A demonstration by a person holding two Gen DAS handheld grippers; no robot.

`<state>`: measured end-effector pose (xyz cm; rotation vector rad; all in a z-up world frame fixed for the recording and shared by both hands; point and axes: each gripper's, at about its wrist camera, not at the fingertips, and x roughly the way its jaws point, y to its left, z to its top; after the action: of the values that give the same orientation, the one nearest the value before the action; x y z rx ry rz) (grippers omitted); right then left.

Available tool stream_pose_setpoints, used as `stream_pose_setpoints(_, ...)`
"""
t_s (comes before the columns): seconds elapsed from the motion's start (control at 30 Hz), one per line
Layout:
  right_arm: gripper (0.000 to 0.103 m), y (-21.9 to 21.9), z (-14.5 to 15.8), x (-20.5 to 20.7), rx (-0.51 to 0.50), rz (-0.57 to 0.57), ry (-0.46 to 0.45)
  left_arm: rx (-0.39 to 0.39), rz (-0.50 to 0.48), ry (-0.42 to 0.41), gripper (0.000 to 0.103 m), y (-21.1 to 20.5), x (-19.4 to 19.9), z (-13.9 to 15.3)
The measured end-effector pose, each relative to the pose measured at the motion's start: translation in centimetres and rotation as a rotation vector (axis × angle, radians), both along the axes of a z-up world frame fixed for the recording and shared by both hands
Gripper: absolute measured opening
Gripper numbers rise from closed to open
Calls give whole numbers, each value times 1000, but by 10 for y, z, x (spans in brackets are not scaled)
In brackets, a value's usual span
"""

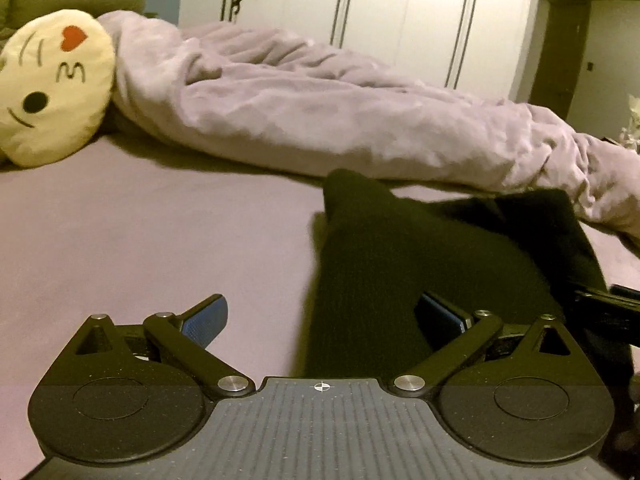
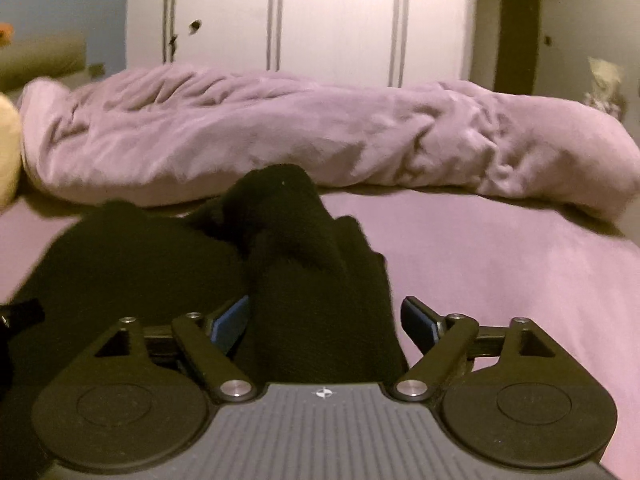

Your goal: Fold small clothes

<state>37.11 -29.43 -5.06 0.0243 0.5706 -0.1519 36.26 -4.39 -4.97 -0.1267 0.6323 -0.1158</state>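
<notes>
Black garment (image 1: 400, 280): laid on the bed sheet (image 1: 140, 240), long axis toward 12 o'clock.
Left gripper (image 1: 322, 318): spread wide, nothing held; cloth toward 1 o'clock.
Right gripper (image 2: 326, 322): spread wide, unpinched; cloth (image 2: 304, 280) straddled, nearer.

Mauve bed (image 1: 140, 248) bearing black garment (image 1: 400, 260), rumpled blanket (image 1: 320, 112), pillow (image 1: 52, 88).

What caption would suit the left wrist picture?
Open left gripper poised over a black garment on a pink bed.

Rumpled lilac blanket (image 1: 320, 112), cat-face pillow (image 1: 52, 84) (red heart), white wardrobe (image 1: 380, 8) behind.
</notes>
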Motion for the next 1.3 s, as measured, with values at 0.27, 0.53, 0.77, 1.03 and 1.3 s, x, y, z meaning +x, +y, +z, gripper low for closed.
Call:
stream_pose_setpoints(0.27, 95, 28, 2, -128, -85, 43, 117, 104, -89, 169, 103, 17, -89, 1)
stream_pose_setpoints(0.53, 99, 54, 18, -248, 79, 73, 256, 122, -169, 244, 103, 27, -212, 11)
stream_pose_setpoints(0.77, 99, 69, 34, -269, 125, -27, 273, 91, -109, 253, 103, 38, -234, 34)
stream_pose_setpoints(1.03, 99, 81, 48, -254, 45, -33, 351, 107, -64, 298, 103, 39, -223, 48)
stream_pose_setpoints(1.3, 99, 77, 51, -244, 42, -57, 346, 147, -98, 290, 103, 29, -220, 54)
